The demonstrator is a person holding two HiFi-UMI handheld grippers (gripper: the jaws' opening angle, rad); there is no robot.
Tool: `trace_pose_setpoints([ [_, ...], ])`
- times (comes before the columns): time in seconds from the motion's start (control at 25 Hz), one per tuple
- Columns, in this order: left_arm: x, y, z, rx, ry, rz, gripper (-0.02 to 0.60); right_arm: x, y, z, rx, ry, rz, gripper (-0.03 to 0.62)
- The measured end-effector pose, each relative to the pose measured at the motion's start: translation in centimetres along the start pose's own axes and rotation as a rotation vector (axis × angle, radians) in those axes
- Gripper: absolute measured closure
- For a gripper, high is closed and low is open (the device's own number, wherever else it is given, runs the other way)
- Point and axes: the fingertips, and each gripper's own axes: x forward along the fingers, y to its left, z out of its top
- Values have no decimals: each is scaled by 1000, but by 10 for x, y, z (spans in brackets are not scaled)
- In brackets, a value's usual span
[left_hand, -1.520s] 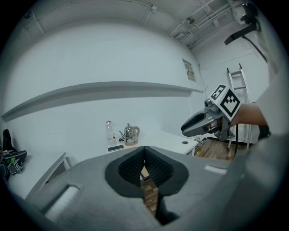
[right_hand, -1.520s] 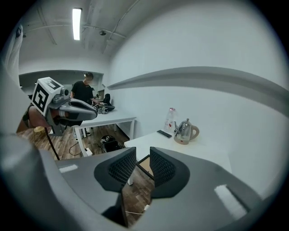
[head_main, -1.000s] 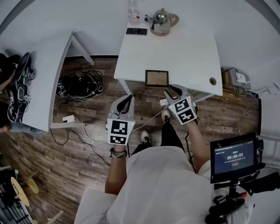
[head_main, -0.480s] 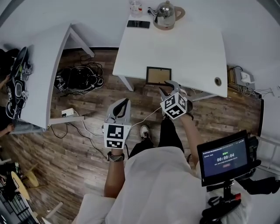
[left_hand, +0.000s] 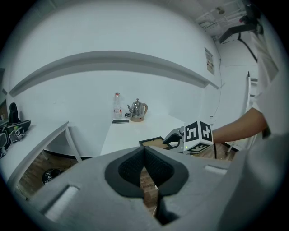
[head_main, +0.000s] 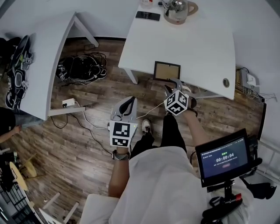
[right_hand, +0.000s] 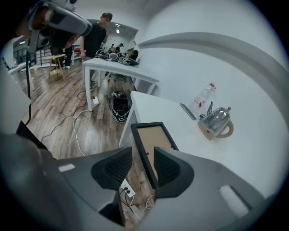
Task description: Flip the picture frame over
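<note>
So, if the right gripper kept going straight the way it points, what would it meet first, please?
Most likely the picture frame: its near edge, at the table edge, lines up between the open jaws of the right gripper. Depth is unclear.

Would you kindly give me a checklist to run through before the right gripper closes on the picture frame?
1. Right gripper jaws apart: ok.
2. Picture frame edge showing between those jaws: ok.
3. Frame lying flat at the near edge of the table: ok.
4. Contact with the frame: cannot tell.
5. Left gripper shut, empty, off the table: ok.
6. Kettle and phone far from the frame: ok.
</note>
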Motion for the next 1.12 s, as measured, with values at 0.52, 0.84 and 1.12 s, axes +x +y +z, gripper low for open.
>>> trace_pose_setpoints([
  [0.52, 17, 7, -20, -59, 9, -24, 578, 41, 3, 3, -148, 48, -87, 411],
  [0.84, 9, 10, -37, -80, 44, 0, 578, 51, 6, 6, -204, 46, -125, 411],
  [1.12, 9, 6, -34, -83, 47, -2, 578, 52, 0, 1, -171, 47, -137, 408],
])
